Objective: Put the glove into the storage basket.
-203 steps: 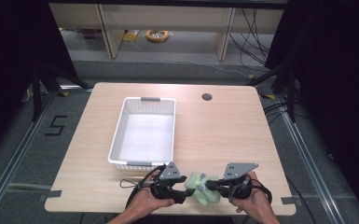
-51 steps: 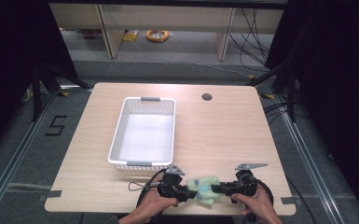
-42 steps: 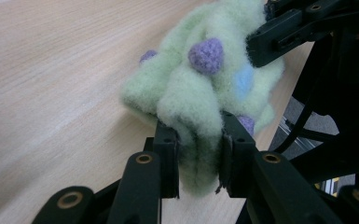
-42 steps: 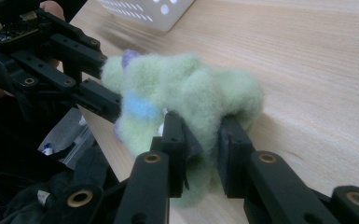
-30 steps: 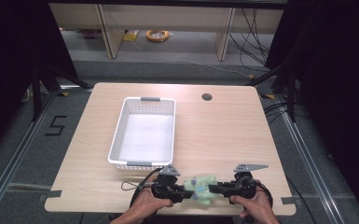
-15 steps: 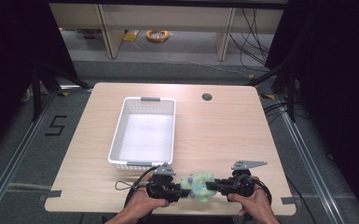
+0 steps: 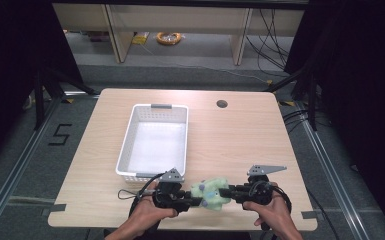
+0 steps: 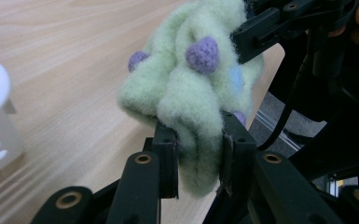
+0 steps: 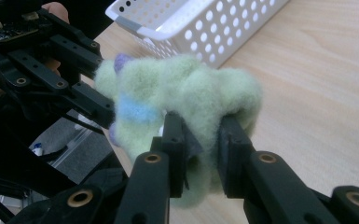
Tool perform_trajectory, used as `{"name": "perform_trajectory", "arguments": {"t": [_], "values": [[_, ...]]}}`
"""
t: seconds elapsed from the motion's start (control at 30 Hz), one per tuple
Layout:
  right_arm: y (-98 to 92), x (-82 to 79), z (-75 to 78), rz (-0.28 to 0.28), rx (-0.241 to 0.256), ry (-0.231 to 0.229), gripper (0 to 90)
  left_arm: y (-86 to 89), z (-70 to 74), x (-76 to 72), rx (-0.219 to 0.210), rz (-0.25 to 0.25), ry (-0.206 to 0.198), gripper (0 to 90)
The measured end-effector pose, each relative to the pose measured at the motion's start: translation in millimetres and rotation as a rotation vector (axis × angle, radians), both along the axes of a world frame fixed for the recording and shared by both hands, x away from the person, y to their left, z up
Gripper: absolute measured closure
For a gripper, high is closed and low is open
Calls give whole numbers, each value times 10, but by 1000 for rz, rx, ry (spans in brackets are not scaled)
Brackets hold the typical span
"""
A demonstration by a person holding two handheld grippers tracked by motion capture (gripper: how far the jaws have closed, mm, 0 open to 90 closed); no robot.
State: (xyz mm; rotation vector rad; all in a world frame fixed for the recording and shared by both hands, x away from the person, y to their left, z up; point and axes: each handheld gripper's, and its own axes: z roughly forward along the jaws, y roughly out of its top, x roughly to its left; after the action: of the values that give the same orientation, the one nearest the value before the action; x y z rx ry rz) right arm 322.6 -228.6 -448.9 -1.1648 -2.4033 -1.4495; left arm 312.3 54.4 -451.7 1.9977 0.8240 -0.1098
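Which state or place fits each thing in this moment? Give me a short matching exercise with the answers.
Things:
1. white basket
2. green fuzzy cloth
3. left gripper
4. round hole in the tabletop

States or places:
A. pinched from both sides, near the table's front edge
B. far side of the table, right of the basket
C. nothing inside, left of centre on the table
D. shut on one end of the cloth

Pairs: 1-C, 2-A, 3-D, 4-B

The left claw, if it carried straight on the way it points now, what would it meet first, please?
The left claw points rightward, shut on the green fuzzy toy. Straight beyond the toy it would probably meet the right claw, gripping the toy's other side, though depth is hard to judge.
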Motion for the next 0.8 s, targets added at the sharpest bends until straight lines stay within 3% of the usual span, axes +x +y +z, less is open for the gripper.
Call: {"name": "perform_trajectory", "arguments": {"t": [0.03, 0.07, 0.1, 0.23, 0.27, 0.3, 0.33, 0.53, 0.8], "values": [[16, -4, 30, -7, 1, 3, 760, 6, 20, 9, -19, -3, -3, 712], [19, 22, 56, 3, -6, -19, 761, 23, 56, 8, -5, 10, -11, 712], [45, 16, 96, 2, 4, 14, 761, 47, 90, 25, -4, 0, -16, 712], [104, 83, 202, 16, 2, -20, 761, 105, 202, 49, 2, 11, -45, 711], [109, 111, 221, 20, -8, -53, 761, 123, 226, 58, -2, 9, -46, 711], [132, 113, 250, 18, 9, -24, 760, 145, 247, 69, -2, 7, -47, 711], [143, 138, 265, 21, 10, -38, 760, 163, 265, 81, -2, 17, -51, 711], [267, 238, 348, 26, 12, -36, 760, 278, 335, 159, -13, 37, -43, 711], [517, 443, 502, 39, 5, -48, 760, 503, 492, 328, 12, 78, -38, 710]]}}
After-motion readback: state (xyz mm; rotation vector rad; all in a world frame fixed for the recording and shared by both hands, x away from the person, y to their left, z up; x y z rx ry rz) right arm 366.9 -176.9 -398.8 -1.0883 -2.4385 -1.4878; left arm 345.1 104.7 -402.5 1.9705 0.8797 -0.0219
